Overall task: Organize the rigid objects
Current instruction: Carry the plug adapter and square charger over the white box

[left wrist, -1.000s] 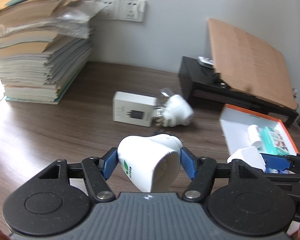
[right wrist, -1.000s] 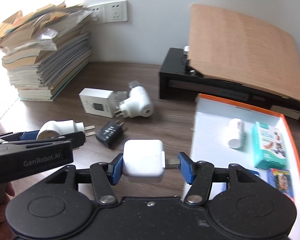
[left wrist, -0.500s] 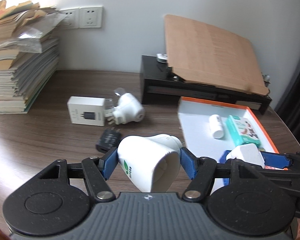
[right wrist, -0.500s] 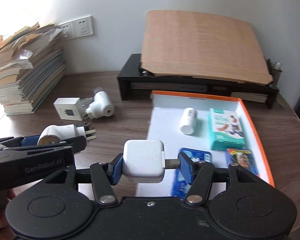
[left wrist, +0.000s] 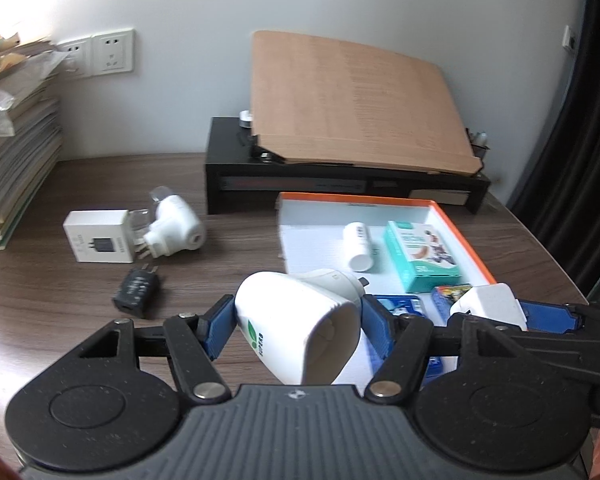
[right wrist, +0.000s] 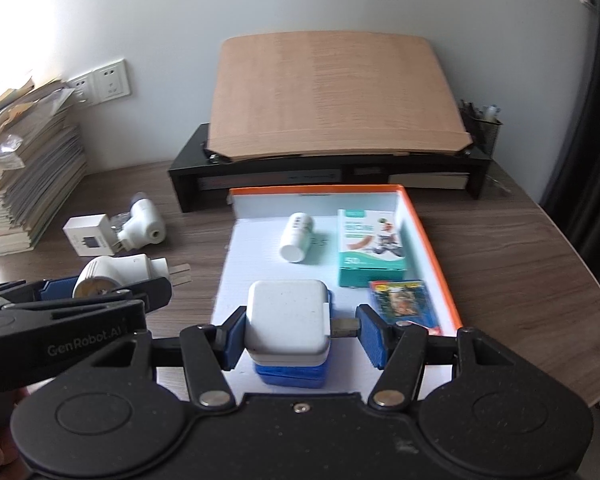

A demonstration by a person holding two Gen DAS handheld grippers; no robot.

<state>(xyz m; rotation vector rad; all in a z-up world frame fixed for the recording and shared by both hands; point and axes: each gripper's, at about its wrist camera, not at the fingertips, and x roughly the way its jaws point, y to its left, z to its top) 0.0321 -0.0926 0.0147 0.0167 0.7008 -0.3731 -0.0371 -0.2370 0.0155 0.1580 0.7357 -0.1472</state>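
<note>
Now, from the left wrist view, the left hand-held gripper [left wrist: 296,322] is clamped on a white round plug adapter [left wrist: 300,322], pinched between its blue pads above the counter [left wrist: 52,280] at the near left edge of the orange-rimmed tray [left wrist: 456,226]. On the counter beyond lie three loose items: one white box [left wrist: 98,236], one white angled plug [left wrist: 176,230] touching it, and one black charger [left wrist: 137,294] nearer the camera. Inside the tray: one white bottle [left wrist: 358,245] on its side and one teal box [left wrist: 420,256] beside it. At the right edge, the right hand-held gripper [left wrist: 512,314] shows side-on, closed on a white square charger [left wrist: 486,306].

Seen from the right wrist view, the right hand-held gripper [right wrist: 300,334] holds the white square charger [right wrist: 288,322] between its pads, with the charger's metal prong against the right pad, directly above a blue flat box [right wrist: 290,374] in the tray [right wrist: 432,248]. The tray also holds one white bottle [right wrist: 296,236], one teal box [right wrist: 370,252] and one colourful packet [right wrist: 400,298]. To the left, the left hand-held gripper [right wrist: 112,280] grips the round adapter [right wrist: 116,274] over the counter [right wrist: 500,264].
</note>
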